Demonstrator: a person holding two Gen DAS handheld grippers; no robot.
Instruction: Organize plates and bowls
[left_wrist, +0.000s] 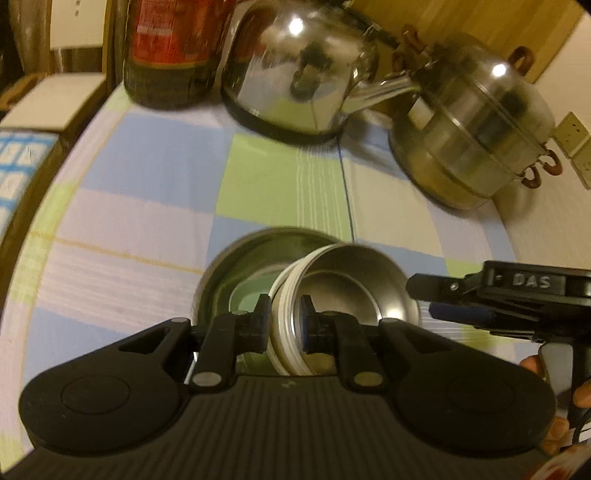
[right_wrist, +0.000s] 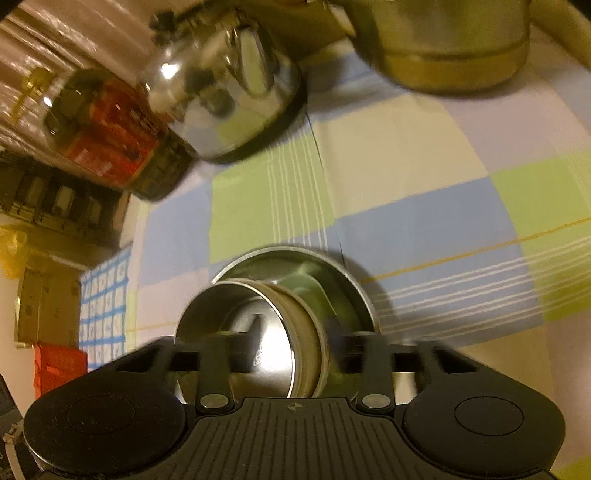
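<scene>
Bowl (left_wrist: 354, 284) pinched in left gripper (left_wrist: 284, 325) — over plate (left_wrist: 236, 266), right gripper (right_wrist: 295, 347) seemingly gripping too.

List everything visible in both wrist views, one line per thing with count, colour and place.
small bowl: 1, steel inside, white ribbed outside, tilted on its side over the large bowl, rim pinched by the left gripper
large bowl: 1, steel, on the cloth, under the small bowl
kettle: 1, shiny steel, back of the table
steamer pot: 1, steel with brown handles, back right
jar: 1, dark with red label, back left
tablecloth: 1, blue, green and white checks, over the table
left gripper: 1, black, shut on the bowl rim
right gripper: 1, black, fingers either side of the small bowl, blurred
</scene>
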